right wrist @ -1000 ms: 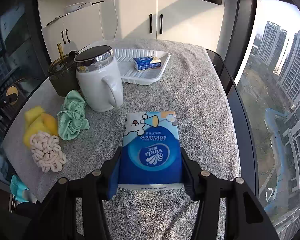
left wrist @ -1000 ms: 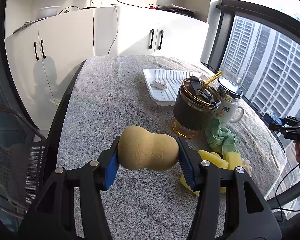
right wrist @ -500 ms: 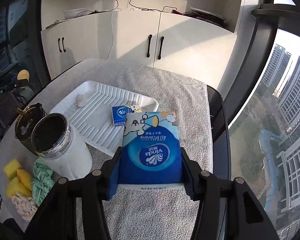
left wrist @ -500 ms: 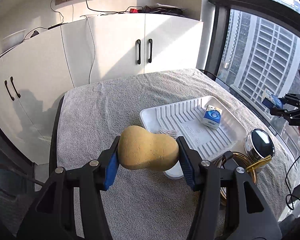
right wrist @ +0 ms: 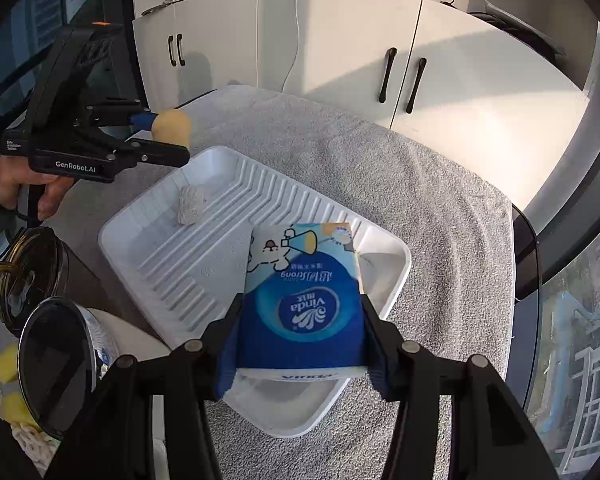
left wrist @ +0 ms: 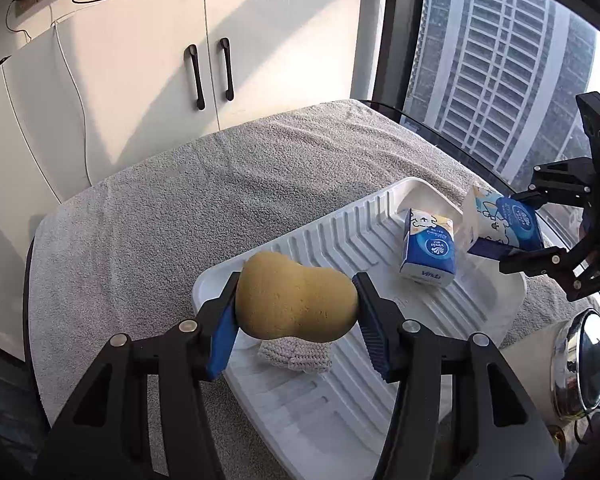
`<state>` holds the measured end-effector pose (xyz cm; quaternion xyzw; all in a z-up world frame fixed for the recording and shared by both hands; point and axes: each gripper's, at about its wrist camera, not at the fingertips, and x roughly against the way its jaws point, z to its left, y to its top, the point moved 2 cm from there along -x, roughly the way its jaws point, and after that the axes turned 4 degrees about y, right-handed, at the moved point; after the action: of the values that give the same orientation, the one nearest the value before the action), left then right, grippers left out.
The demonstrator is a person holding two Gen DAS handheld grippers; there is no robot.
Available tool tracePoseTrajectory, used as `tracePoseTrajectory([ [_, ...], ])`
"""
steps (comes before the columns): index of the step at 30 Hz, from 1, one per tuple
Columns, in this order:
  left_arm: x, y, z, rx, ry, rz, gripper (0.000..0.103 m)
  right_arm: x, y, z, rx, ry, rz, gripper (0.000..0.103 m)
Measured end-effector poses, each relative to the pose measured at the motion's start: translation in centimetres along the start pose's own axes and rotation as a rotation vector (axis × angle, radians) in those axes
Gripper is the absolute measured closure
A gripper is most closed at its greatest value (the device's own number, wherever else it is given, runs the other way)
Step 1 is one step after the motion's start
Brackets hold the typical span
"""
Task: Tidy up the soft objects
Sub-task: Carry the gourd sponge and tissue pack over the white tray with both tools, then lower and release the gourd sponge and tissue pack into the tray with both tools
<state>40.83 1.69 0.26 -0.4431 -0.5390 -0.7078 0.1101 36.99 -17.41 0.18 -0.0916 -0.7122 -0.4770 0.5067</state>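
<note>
Two soft items are hanging over a white ridged tray [left wrist: 384, 220] on a table draped in a grey towel [left wrist: 220, 184]. One, a tan gourd-shaped sponge [left wrist: 296, 300], is being squeezed between the blue pads of the left gripper [left wrist: 296, 320], jaws clenched on its sides, above the tray's near end. The other, a blue Vinda tissue pack [right wrist: 300, 304], is being gripped the same way by the right gripper [right wrist: 300, 344], jaws clamped on both edges, over the tray's opposite end. Lying in the tray itself are a second, smaller tissue pack [left wrist: 428, 252] and a small pale knitted pad [right wrist: 190, 204], the pad sitting just under the sponge as seen from the left wrist. A person's hand [right wrist: 20, 188] is wrapping around the left gripper's handle. Standing beside the tray are a white mug with a shiny lid [right wrist: 56, 364] and a dark tumbler [right wrist: 28, 272], with yellow sponge pieces [right wrist: 6, 364] beyond them. White cabinets [left wrist: 148, 92] are lining the wall behind.
</note>
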Motion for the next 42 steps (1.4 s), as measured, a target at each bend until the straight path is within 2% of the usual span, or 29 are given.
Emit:
tracePoseTrajectory([
  [4,-2.0,0.4,-0.4,-0.024,-0.024,0.016,0.051,-1.3,-0.2,0.7,0.053,0.064,-0.001,0.048],
  [9,-4.3,0.1,-0.5,-0.030,-0.017,0.052,0.051,-2.2,0.7,1.1,0.120,0.090,-0.019,0.048],
  [15,-6.0,-0.3,-1.1,-0.055,-0.016,0.073,0.051,-4.6,2.1,1.5,0.199,0.115,0.000,0.048],
  [23,-6.9,-0.4,-1.2,-0.064,-0.004,0.086,0.051,-6.8,2.7,2.1,0.233,0.153,0.028,0.048],
  [35,-8.4,-1.0,-1.1,-0.060,0.006,0.174,0.046,-7.9,3.0,2.7,0.289,0.118,0.055,0.047],
  [42,-8.6,-1.0,-0.9,-0.051,0.005,0.192,0.038,-7.7,2.8,3.0,0.296,0.104,0.060,0.044],
])
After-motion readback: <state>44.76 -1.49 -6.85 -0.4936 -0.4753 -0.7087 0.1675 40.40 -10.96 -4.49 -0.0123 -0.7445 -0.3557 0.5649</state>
